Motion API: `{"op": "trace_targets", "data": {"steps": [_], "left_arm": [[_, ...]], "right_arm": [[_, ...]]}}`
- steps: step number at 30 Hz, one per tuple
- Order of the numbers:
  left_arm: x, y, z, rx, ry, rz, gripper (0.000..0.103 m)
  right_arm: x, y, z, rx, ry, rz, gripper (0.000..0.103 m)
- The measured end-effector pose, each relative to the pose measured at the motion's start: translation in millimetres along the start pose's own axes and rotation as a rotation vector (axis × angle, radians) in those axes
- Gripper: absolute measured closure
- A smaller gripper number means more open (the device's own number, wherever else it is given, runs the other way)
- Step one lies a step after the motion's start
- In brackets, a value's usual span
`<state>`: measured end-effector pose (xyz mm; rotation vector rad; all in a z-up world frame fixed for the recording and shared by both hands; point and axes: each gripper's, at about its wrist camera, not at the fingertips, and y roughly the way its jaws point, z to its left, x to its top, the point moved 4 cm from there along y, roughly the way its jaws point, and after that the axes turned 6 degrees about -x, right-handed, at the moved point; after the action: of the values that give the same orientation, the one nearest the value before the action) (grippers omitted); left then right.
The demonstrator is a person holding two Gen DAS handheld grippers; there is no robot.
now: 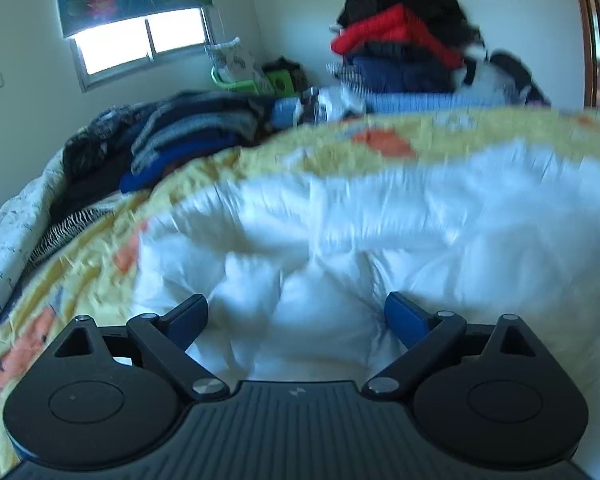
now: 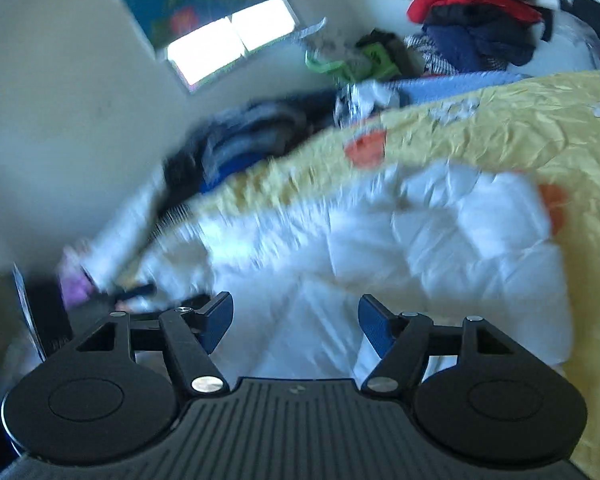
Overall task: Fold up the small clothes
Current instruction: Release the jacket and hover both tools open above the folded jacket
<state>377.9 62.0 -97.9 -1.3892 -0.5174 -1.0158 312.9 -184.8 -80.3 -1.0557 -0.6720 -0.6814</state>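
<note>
A white crumpled garment (image 1: pixel 380 232) lies on a yellow bedspread (image 1: pixel 340 140). My left gripper (image 1: pixel 296 316) is open, its blue-padded fingers wide apart just over the near folds of the garment, holding nothing. In the right wrist view the same white garment (image 2: pixel 420 240) lies on the yellow bedspread (image 2: pixel 520 128). My right gripper (image 2: pixel 296 320) is open over the garment's near edge, holding nothing. Both views are motion-blurred.
A pile of folded dark and striped clothes (image 1: pixel 192 136) lies at the far left of the bed. A tall stack of red, black and navy clothes (image 1: pixel 404 40) stands at the far right. A window (image 1: pixel 140 40) is in the back wall.
</note>
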Motion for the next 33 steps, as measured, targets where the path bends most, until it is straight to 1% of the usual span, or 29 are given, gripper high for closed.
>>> {"op": "trace_targets", "data": {"steps": [2,5,8,12,16,17,18,19,20,21,22,24,26,28,33], "left_arm": [[-7,5,2,-0.004,-0.024,-0.010,0.005],[-11,7,4,-0.024,-0.047,-0.005,0.005],[-17,10,3,-0.029,-0.051,-0.009,0.005],[-21,17,6,-0.039,-0.082,0.001,0.004],[-20,19,7,-0.030,-0.088,0.016,0.002],[-18,16,5,-0.013,-0.069,0.016,0.002],[-16,9,3,0.021,-0.045,0.014,0.002],[-14,-2,3,0.040,-0.038,0.009,0.004],[-13,-16,3,0.025,-0.043,-0.007,0.004],[-14,-35,2,-0.017,-0.048,-0.039,0.003],[-17,-51,-1,-0.051,-0.042,-0.064,0.003],[-26,-69,-8,-0.066,-0.017,-0.075,0.003],[-35,-67,-16,-0.059,-0.007,-0.046,0.003],[-41,-62,-20,-0.048,-0.022,-0.029,0.003],[-47,-50,-19,-0.034,-0.068,-0.003,0.002]], "right_arm": [[-11,10,-3,-0.035,-0.055,0.015,0.034],[-24,18,-7,-0.019,-0.040,0.054,0.034],[-31,23,-6,-0.026,-0.070,0.060,0.034],[-37,30,-6,-0.026,-0.110,0.037,0.034],[-41,19,-11,-0.007,-0.113,0.009,0.035],[-40,12,-11,-0.019,-0.097,0.007,0.035],[-37,1,-9,-0.035,-0.065,0.007,0.036],[-35,-11,-7,-0.034,-0.043,0.003,0.036],[-35,-27,-3,-0.009,-0.041,-0.015,0.034],[-36,-39,0,0.006,-0.051,-0.032,0.034],[-40,-51,3,0.016,-0.070,-0.043,0.030],[-50,-56,3,-0.003,-0.087,-0.018,0.026],[-60,-50,-3,-0.043,-0.085,0.019,0.027],[-70,-42,-8,-0.064,-0.072,0.044,0.027],[-78,-36,-5,-0.097,-0.079,0.040,0.027]]}}
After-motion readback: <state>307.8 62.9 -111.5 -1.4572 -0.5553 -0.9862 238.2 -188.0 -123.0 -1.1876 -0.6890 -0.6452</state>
